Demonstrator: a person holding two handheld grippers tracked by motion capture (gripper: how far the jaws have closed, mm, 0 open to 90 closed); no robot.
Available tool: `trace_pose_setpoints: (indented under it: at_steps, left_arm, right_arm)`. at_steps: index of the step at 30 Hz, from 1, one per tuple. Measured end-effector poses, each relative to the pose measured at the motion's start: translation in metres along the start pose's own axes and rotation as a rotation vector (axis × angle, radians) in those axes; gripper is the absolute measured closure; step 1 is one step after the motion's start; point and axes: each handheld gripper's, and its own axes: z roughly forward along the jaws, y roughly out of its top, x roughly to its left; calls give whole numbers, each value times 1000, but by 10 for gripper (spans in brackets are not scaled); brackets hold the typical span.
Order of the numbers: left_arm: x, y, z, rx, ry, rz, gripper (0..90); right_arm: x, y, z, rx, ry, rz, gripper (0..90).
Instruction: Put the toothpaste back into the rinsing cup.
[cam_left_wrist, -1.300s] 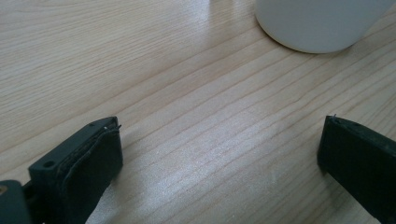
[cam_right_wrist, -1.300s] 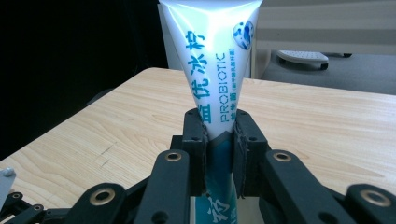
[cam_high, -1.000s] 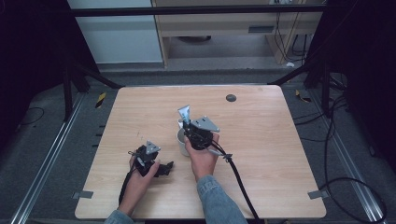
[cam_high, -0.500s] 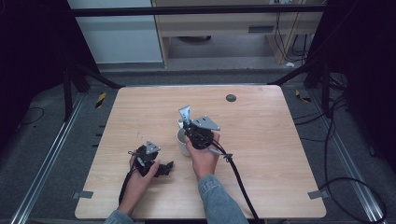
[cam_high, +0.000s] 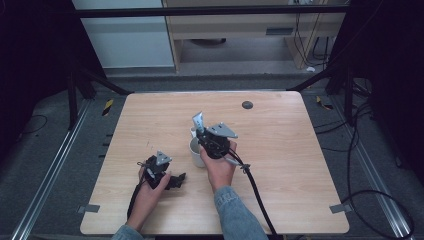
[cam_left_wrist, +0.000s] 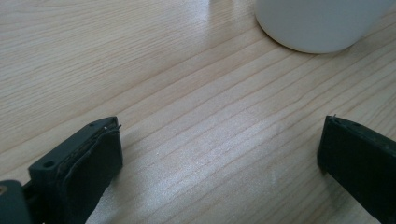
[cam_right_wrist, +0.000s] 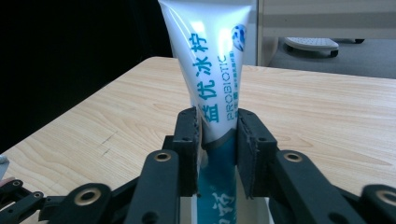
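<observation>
Toothpaste tube (cam_right_wrist: 212, 70): stood upright between the jaws of the right gripper (cam_right_wrist: 217, 140), which had just been easing apart, pads barely touching it, above the white cup (cam_high: 196, 150). Label read "PROBIOTIC" beside Chinese characters. Left gripper (cam_left_wrist: 219, 158): jaws wide, empty, on the table (cam_high: 280, 150).

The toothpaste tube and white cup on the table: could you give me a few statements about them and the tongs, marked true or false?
1. The right tongs have a toothpaste tube between their jaws. True.
2. The tube lies flat on the table. False: it stands upright over the white cup.
3. The left tongs grip the cup. False: they are open and hold nothing; the cup sits beyond them.
4. The cup is white. True.
5. The tube is red. False: it is white and teal.
</observation>
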Motion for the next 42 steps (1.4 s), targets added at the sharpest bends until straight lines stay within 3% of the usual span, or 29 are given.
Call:
trace_pose_setpoints:
  at_steps: [23,42]
  left_arm:
    - [0,0,0,0,0,0,0]
    - [0,0,0,0,0,0,0]
  right_arm:
    - [1,1,-1,6,-9,-25,561]
    - [3,8,-8,48,-31,-90,334]
